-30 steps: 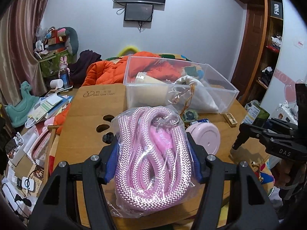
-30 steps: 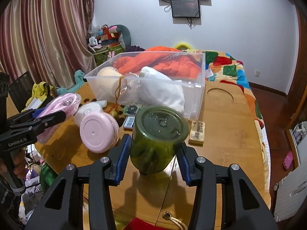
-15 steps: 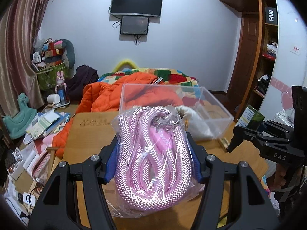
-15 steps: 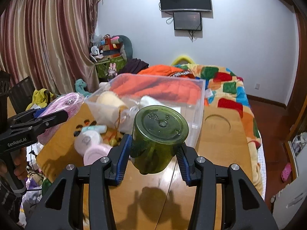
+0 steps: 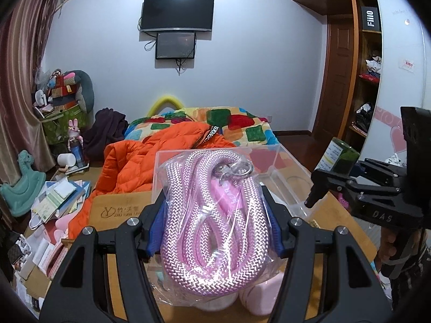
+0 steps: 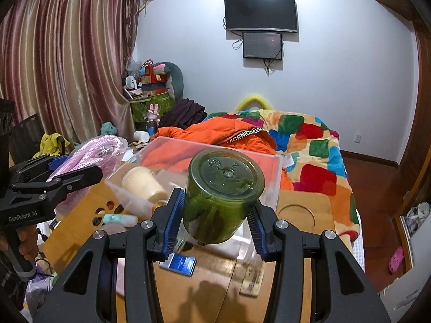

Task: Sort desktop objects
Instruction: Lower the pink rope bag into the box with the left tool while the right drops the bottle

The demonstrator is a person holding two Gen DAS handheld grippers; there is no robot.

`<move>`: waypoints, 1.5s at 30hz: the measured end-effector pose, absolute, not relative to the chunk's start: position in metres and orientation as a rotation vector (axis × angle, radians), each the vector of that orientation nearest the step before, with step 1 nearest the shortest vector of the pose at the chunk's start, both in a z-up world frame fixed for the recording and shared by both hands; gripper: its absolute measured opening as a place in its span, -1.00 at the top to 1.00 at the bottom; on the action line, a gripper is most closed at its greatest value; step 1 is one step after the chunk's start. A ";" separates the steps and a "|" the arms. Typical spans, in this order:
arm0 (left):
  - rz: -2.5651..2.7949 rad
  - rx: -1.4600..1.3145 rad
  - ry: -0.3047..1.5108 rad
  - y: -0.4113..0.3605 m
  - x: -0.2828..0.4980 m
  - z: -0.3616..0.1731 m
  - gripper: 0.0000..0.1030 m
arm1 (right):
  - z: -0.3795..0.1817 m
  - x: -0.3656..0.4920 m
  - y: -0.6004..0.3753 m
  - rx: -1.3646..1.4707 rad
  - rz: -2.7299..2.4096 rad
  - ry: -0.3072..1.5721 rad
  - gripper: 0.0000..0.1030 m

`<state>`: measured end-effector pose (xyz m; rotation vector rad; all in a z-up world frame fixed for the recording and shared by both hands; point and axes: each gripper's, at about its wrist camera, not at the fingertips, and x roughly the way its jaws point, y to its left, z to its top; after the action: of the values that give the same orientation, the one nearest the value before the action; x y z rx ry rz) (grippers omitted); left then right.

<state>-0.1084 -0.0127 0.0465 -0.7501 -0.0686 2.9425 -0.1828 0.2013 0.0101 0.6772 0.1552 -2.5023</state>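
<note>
The left gripper (image 5: 214,223) was closed on a bagged pink rope (image 5: 212,220) — thick braided cord with a herringbone weave, coiled in long loops inside crinkled clear plastic, a metal clasp near its top. The coil's long axis ran away from the camera, pointing toward the clear plastic bin (image 5: 282,177).

The right gripper (image 6: 215,222) clamped a green jar (image 6: 222,196) between blue ribbed pads (image 6: 172,222) — a glossy translucent cylinder, its round embossed base facing the camera, its axis tilted up and forward. Both were held in the air above the wooden table (image 6: 304,210).

Beyond sat the rectangular bin, a cream cylinder (image 6: 142,184) inside. Farther off lay a puffy orange jacket (image 6: 229,134) on a patchwork quilt (image 6: 309,145).
</note>
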 end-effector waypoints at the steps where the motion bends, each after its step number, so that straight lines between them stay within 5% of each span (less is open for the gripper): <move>1: 2.939 -0.754 -0.074 -0.013 -0.112 0.047 -0.19 | 0.010 -0.187 0.198 0.682 -2.500 0.164 0.18; 45: 2.790 -1.062 -0.106 0.008 -0.222 -0.005 -0.21 | -0.046 -0.263 0.155 0.853 -2.454 0.379 0.18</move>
<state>-0.2222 0.0076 -0.0050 -1.0615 -0.1056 2.7902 -0.2630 0.1555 -0.0459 0.8534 0.3786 -2.4537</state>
